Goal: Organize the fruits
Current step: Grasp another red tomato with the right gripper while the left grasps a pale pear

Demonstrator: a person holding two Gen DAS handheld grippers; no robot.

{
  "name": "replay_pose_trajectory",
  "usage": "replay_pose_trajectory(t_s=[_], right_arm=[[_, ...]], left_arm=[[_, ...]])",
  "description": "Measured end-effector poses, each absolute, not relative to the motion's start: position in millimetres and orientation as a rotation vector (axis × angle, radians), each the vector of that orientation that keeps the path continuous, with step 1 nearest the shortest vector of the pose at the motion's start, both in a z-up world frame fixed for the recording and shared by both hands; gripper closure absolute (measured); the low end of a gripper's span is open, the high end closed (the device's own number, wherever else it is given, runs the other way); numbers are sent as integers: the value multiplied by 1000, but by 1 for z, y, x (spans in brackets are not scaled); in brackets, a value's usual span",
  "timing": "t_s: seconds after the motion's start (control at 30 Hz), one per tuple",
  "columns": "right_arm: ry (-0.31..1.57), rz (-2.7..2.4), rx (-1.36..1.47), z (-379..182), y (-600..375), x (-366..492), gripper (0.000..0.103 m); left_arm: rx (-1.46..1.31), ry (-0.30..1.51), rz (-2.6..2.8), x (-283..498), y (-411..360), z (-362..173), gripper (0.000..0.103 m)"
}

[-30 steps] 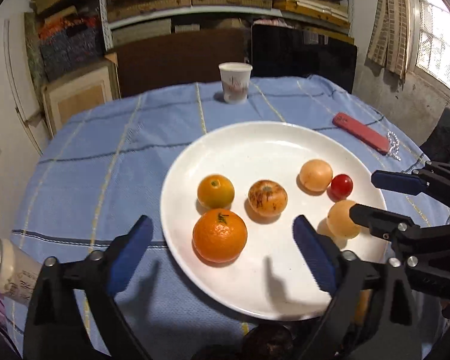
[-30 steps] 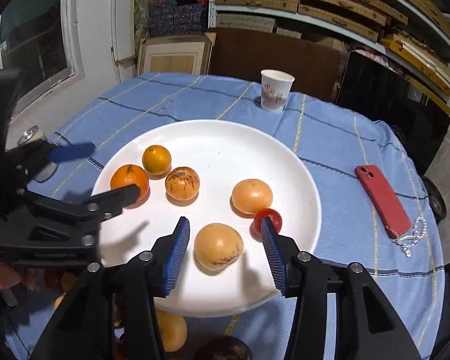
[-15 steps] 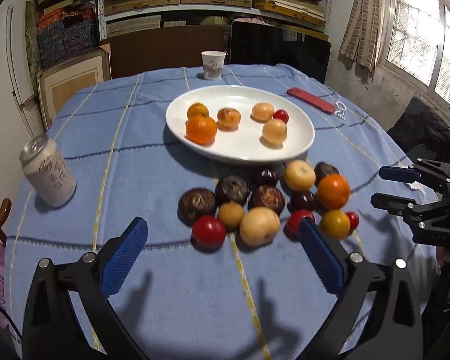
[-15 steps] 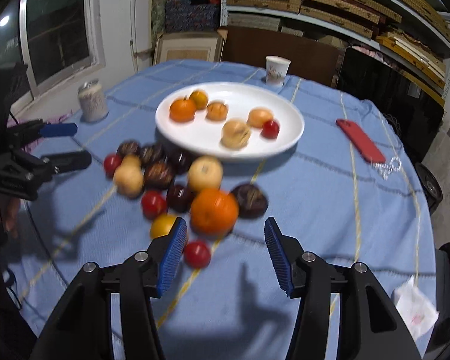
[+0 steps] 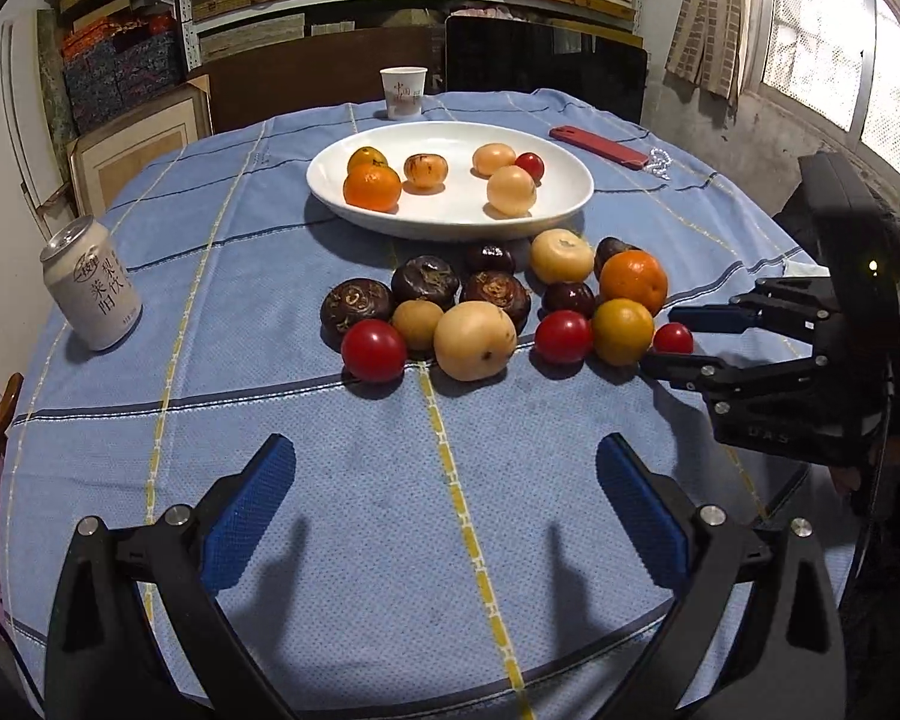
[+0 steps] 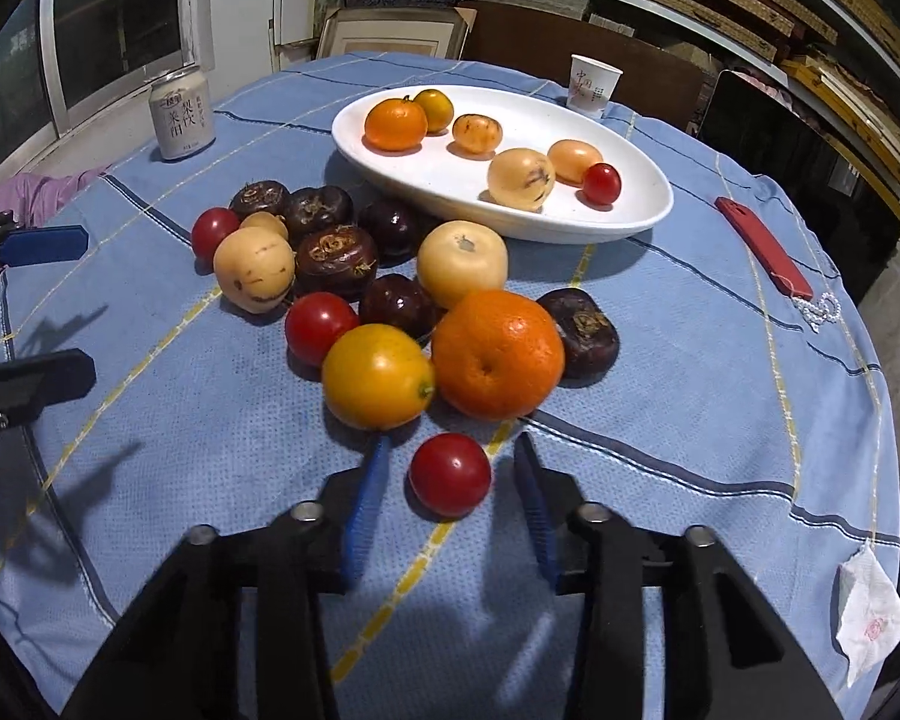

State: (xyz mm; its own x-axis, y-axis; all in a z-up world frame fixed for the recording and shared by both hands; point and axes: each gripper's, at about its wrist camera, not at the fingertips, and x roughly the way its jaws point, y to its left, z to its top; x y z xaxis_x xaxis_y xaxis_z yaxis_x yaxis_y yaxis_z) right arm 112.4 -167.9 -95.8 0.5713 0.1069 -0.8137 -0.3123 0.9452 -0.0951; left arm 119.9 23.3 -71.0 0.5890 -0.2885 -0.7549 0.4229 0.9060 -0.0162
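A white plate (image 5: 450, 222) (image 6: 630, 222) holds several fruits: oranges, pale round fruits and a cherry tomato. In front of it a pile of loose fruits lies on the blue cloth: an orange (image 6: 498, 354), a yellow citrus (image 6: 378, 375), red tomatoes, pale pears and dark brown fruits (image 5: 429, 282). My right gripper (image 6: 450, 456) is open, its fingers on either side of a small red tomato (image 6: 450, 474) (image 5: 673, 338) without closing on it; it also shows in the left wrist view (image 5: 672, 339). My left gripper (image 5: 444, 480) is open and empty above bare cloth, short of the pile.
A drink can (image 5: 92, 283) (image 6: 181, 115) stands at the table's left. A paper cup (image 5: 403, 92) (image 6: 593, 84) stands behind the plate. A red phone (image 5: 597, 147) (image 6: 762, 246) lies right of the plate. A crumpled tissue (image 6: 870, 618) lies at the near right edge.
Both grippers pulled back from over the plate to the near side of the table. The right gripper then came down around the small red tomato at the pile's front.
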Motion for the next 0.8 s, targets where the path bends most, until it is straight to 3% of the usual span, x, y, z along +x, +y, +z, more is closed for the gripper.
replay_pose_trajectory(t_s=[0.03,0.43,0.63,0.8], right_arm=[[930,255,-229,-96,-168,112,79],[861,304,-96,-85,-188,80,79],[848,322,-74,-82,-191,75,79],[848,337,-57,-84,-192,75,78]], left_arm=[[167,847,-418,121,22,-72,5],[209,850,-351,174,-19,-92,5],[176,838,-303,185,-14,-92,21],[246,810,-296,179,-23,-91,29]])
